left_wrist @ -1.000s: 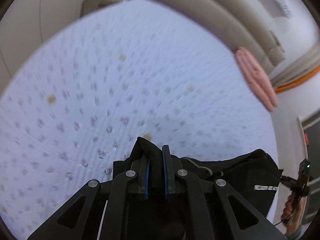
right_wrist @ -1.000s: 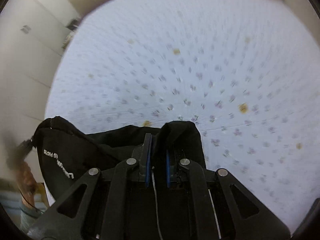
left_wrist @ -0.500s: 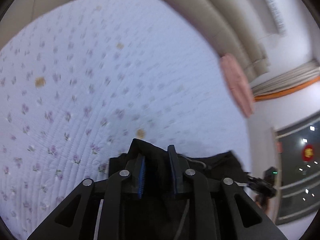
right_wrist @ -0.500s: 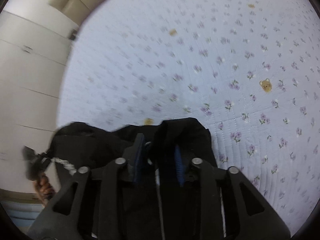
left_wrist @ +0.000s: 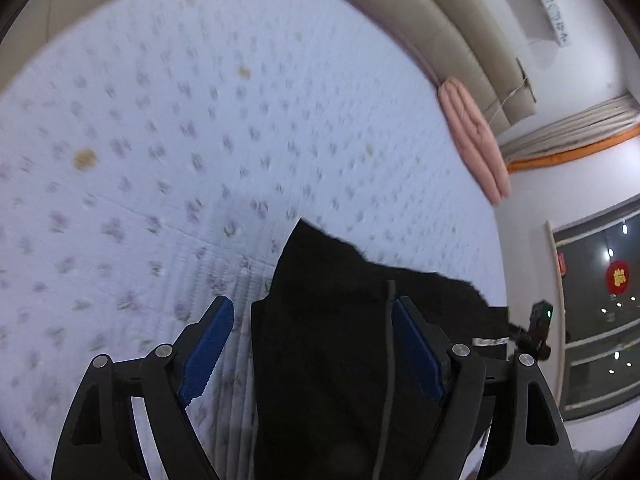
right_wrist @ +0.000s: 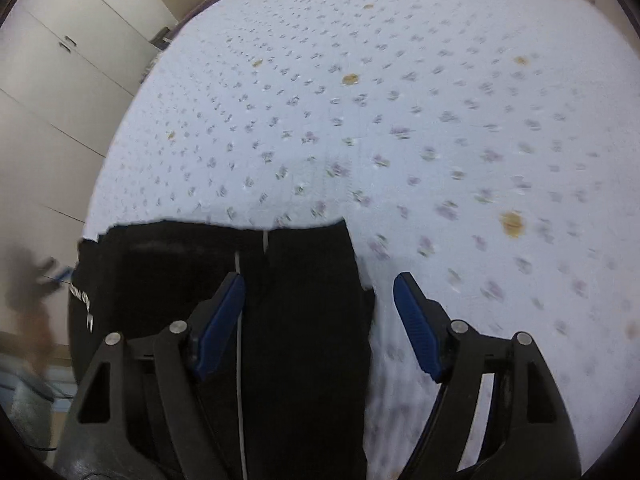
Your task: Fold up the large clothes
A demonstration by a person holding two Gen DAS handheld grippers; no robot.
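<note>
- We see the left gripper (left_wrist: 310, 346) with its jaws spread wide and still opening; the blue pads (left_wrist: 208, 344) press on nothing.
- The black garment (left_wrist: 336, 352) lies between the left jaws, filling the gap from about its middle over to the right-hand pad; whether the cloth touches that pad we cannot tell. Between the left-hand pad and the cloth edge a strip of bedspread (left_wrist: 192, 128) shows.
- A thin dark cord (left_wrist: 387, 360) runs along the garment just inside the right-hand pad of the left gripper.
- The right gripper (right_wrist: 318, 328) also has its jaws wide and opening, with no grip on anything.
- In the right wrist view the black garment (right_wrist: 304, 320) sits between the jaws from the left-hand pad (right_wrist: 222, 320) to past the middle; the right-hand pad stands apart from it, over the bedspread (right_wrist: 360, 120).
- A pale cord (right_wrist: 239, 360) lies on the cloth just beside that left-hand pad.
- Ahead of both pairs of jaws the garment's edge ends on the floral bedspread, which stretches well beyond it.
- Far ahead and right of the left jaws, a pink folded quilt (left_wrist: 474, 140) lies at the bed's edge.
- There are no containers in either view.
</note>
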